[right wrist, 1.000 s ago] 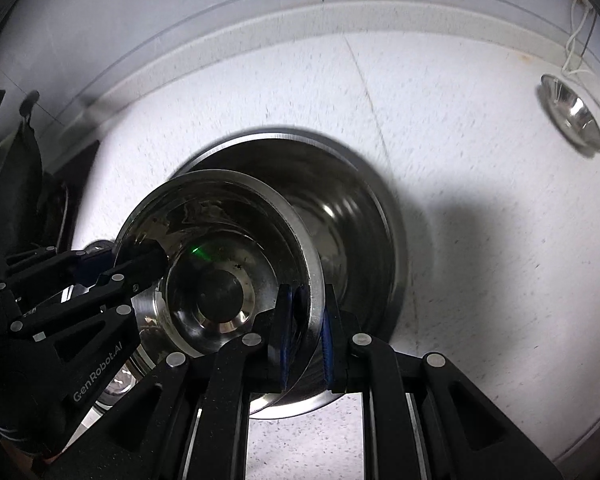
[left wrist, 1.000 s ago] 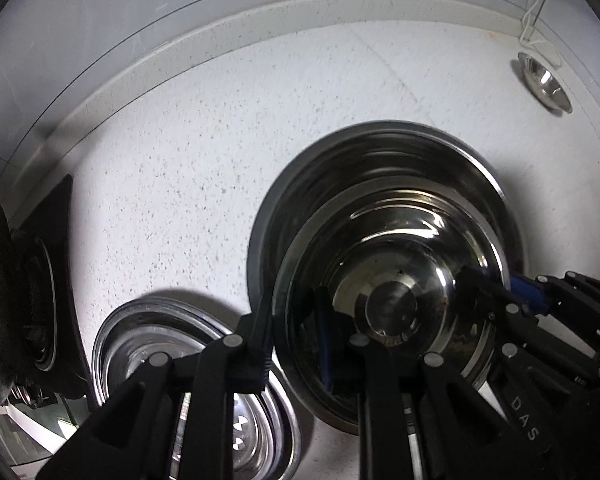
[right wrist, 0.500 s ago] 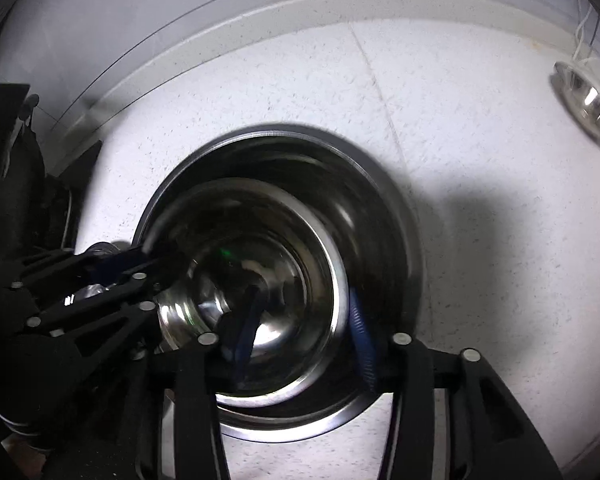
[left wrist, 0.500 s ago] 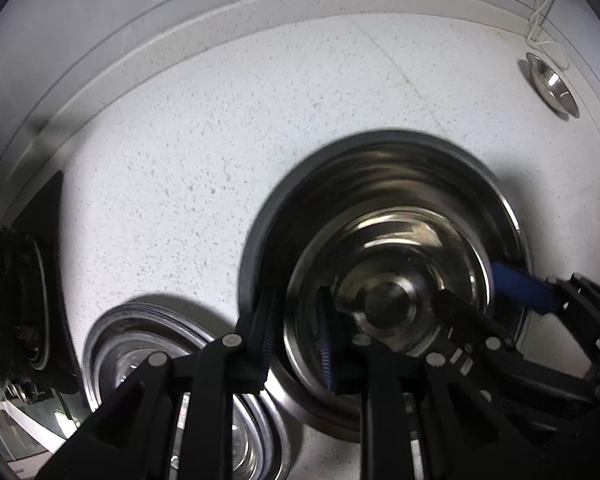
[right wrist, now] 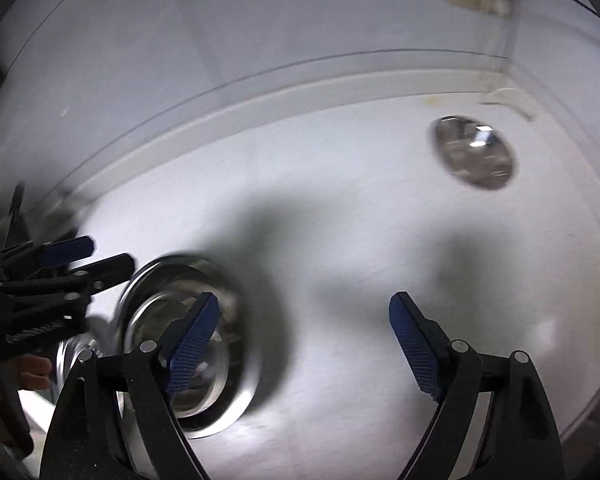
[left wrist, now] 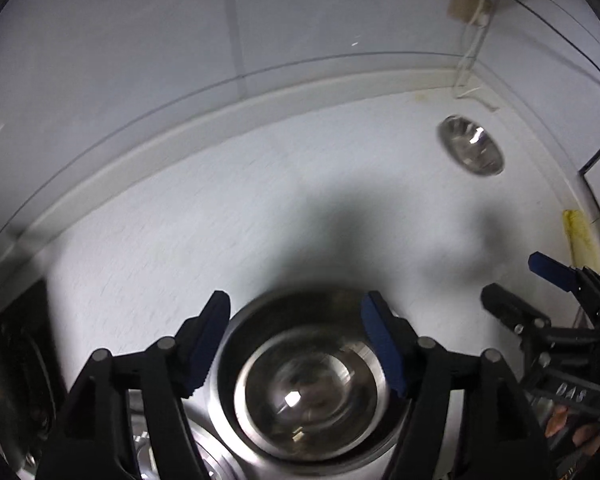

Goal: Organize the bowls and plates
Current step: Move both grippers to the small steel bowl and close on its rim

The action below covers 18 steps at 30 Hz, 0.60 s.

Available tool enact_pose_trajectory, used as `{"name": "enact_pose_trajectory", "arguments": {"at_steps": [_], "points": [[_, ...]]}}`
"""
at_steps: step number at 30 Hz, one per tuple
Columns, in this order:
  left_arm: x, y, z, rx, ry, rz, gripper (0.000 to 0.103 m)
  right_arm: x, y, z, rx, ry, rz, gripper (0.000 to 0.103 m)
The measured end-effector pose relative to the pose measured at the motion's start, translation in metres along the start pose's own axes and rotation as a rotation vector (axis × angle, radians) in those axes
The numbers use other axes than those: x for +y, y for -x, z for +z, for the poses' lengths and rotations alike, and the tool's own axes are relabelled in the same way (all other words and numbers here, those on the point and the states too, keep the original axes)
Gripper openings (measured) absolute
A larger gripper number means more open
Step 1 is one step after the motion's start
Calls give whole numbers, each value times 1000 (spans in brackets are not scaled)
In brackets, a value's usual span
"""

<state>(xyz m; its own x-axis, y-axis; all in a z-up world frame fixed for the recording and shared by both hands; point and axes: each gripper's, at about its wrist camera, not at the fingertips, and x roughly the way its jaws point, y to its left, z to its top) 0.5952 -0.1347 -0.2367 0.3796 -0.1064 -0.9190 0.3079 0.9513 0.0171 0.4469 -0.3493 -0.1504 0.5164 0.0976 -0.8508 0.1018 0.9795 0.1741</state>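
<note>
Nested bowls (left wrist: 312, 392) on counter (left wrist: 260, 200) | left gripper (left wrist: 296, 340) fingers released | right gripper (right wrist: 304, 344) fingers released

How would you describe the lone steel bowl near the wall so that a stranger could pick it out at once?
Start at the white speckled countertop and follow it to the far right corner, below the beige wall socket and its dangling white cable. The small steel bowl sits there alone and empty. The other bowls, the nested steel bowls, lie close under the left gripper.
</note>
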Motion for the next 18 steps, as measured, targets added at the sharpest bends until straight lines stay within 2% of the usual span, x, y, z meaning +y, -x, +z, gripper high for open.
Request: {"name": "enact_pose_trajectory", "arguments": {"at_steps": [9, 18], "points": [[-98, -37, 81, -13, -127, -37, 68, -124, 2, 35, -56, -178, -168, 86], [-191, -107, 153, 31, -218, -36, 68, -220, -21, 84, -91, -283, -248, 86]]}}
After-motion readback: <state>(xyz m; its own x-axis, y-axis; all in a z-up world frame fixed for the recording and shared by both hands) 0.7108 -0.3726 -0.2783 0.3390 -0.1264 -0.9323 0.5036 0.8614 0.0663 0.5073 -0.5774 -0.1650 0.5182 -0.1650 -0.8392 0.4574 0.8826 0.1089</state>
